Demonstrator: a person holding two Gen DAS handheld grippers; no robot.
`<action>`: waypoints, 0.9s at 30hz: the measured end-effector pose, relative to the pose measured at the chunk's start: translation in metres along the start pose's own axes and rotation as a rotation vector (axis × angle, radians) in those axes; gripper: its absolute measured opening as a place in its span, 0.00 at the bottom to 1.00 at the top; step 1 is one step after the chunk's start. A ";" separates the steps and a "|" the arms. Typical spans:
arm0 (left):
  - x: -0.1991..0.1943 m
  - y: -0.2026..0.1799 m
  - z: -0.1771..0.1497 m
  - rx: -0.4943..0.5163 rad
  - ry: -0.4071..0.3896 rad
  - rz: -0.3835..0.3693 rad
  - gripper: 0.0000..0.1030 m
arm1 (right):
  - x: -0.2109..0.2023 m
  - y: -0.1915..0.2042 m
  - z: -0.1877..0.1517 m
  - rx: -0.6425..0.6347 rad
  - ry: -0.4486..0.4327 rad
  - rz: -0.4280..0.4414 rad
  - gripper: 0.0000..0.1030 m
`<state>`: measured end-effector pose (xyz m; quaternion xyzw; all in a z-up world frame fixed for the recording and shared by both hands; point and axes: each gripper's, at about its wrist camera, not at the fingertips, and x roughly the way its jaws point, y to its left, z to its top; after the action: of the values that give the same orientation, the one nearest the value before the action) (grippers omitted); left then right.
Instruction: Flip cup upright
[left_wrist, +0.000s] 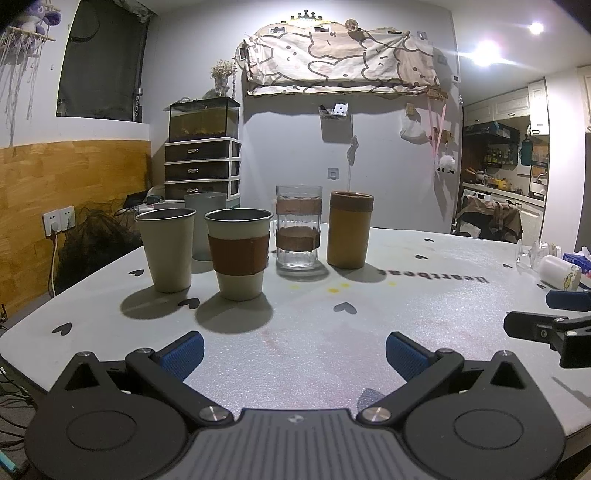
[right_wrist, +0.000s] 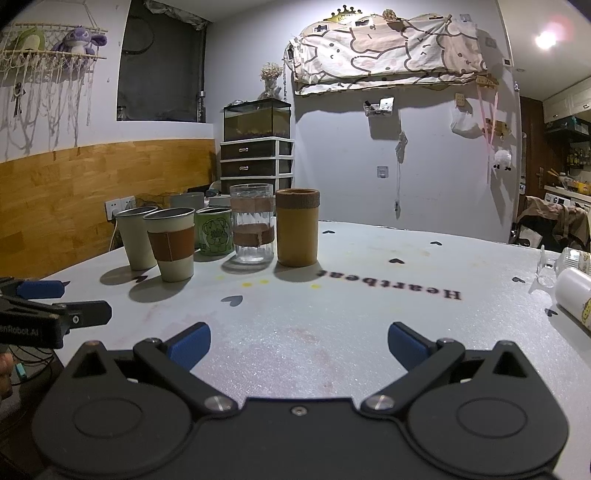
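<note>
Several cups stand upright in a row at the far left of the table: a plain beige cup (left_wrist: 169, 249), a beige cup with a brown sleeve (left_wrist: 238, 253), a clear glass with brown bands (left_wrist: 298, 230) and a tan cylinder cup (left_wrist: 349, 229). A green mug (right_wrist: 215, 235) shows behind them in the right wrist view. At the right edge a white cup (right_wrist: 574, 297) and a clear glass (right_wrist: 554, 266) lie on their sides. My left gripper (left_wrist: 294, 353) is open and empty over the near table. My right gripper (right_wrist: 298, 345) is open and empty too.
The round table (left_wrist: 424, 295) has a grey foam cover with heart marks and the word Heartbeat. A blue tissue pack (left_wrist: 576, 259) lies at the right edge. A grey cup (left_wrist: 204, 223) stands behind the row. Drawers and a tank stand by the wall.
</note>
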<state>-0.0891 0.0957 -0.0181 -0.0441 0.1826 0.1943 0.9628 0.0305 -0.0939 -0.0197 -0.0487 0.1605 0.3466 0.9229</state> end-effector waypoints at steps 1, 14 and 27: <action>0.000 0.000 0.000 0.000 0.000 0.000 1.00 | 0.000 0.000 0.000 0.001 0.000 0.000 1.00; 0.000 0.000 0.000 0.001 0.000 0.000 1.00 | -0.001 0.000 0.000 0.002 -0.001 0.002 1.00; 0.000 0.000 0.000 0.002 0.000 0.000 1.00 | -0.002 0.001 -0.001 0.005 0.000 0.005 1.00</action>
<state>-0.0890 0.0959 -0.0181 -0.0433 0.1827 0.1941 0.9628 0.0285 -0.0946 -0.0199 -0.0463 0.1616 0.3485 0.9221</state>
